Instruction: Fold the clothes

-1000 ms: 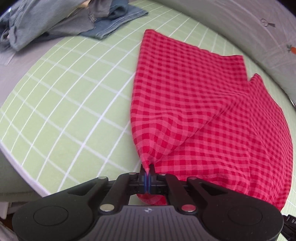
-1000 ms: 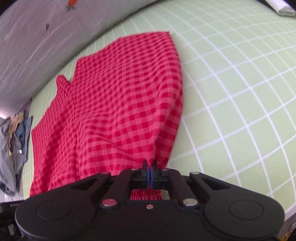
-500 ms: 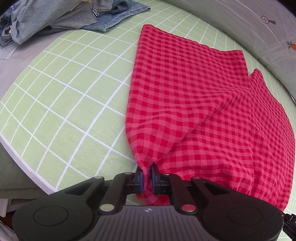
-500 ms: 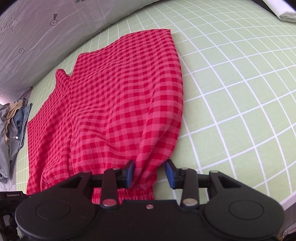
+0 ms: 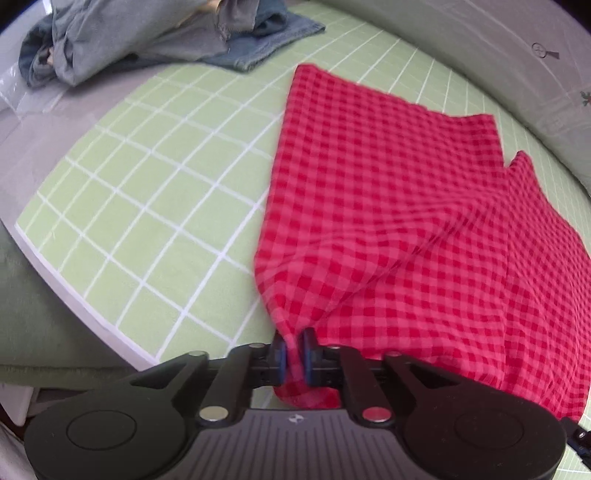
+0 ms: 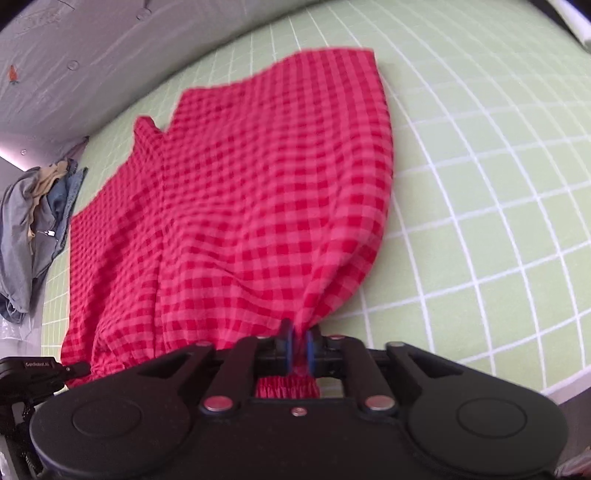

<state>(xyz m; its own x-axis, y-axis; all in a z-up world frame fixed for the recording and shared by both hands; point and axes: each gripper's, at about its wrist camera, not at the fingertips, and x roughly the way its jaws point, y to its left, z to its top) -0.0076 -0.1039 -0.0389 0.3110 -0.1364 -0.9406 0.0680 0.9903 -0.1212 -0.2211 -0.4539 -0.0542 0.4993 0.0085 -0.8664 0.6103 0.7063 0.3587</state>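
A red checked garment (image 5: 388,206) lies spread on the green grid mat (image 5: 155,206); it also shows in the right wrist view (image 6: 251,206). My left gripper (image 5: 293,352) is shut on the garment's near left corner, cloth bunched between its blue pads. My right gripper (image 6: 299,345) is shut on the near right corner at the gathered waistband, with cloth pulled up into the jaws. The near edge of the garment is lifted off the mat; the far part lies flat.
A heap of grey and denim clothes (image 5: 147,33) sits at the mat's far left corner, also in the right wrist view (image 6: 33,221). A grey sheet (image 6: 110,55) borders the far side. The mat's near edge (image 5: 85,314) is close to the left gripper.
Half a second ago the right gripper's jaws were open around the waistband; now they are shut on it. The left gripper stayed on its corner. Both views have shifted slightly.
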